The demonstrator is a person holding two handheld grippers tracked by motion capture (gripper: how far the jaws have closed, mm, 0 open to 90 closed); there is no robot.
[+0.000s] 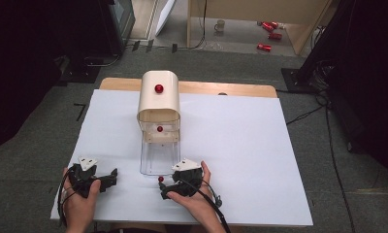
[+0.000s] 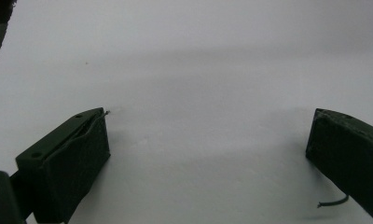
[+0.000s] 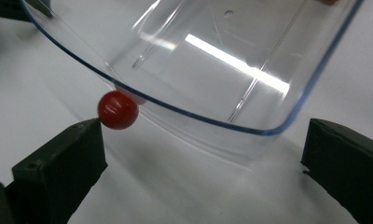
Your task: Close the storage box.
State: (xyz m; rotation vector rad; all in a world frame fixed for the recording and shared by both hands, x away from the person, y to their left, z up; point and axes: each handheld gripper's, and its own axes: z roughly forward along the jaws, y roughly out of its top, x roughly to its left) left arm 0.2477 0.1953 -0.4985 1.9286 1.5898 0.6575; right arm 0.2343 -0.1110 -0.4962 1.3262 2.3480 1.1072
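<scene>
the clear drawer (image 1: 159, 158) lies on the white surface (image 1: 240, 145), long axis running from the cream cabinet (image 1: 158, 99) toward the person, its red knob (image 3: 118, 109) seemingly touching the wide-open, empty right hand-held gripper (image 3: 203, 154); the left hand-held gripper (image 2: 208, 149) gapes empty.

Lab, white-covered test table (image 1: 240, 145), floor cables (image 1: 306, 115)

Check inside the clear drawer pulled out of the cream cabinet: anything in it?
The clear drawer looks empty in the high view and right gripper view; its base shows through. Its rear end sits under the cream cabinet, so that part is hidden. The red knob sits outside on its front.
</scene>
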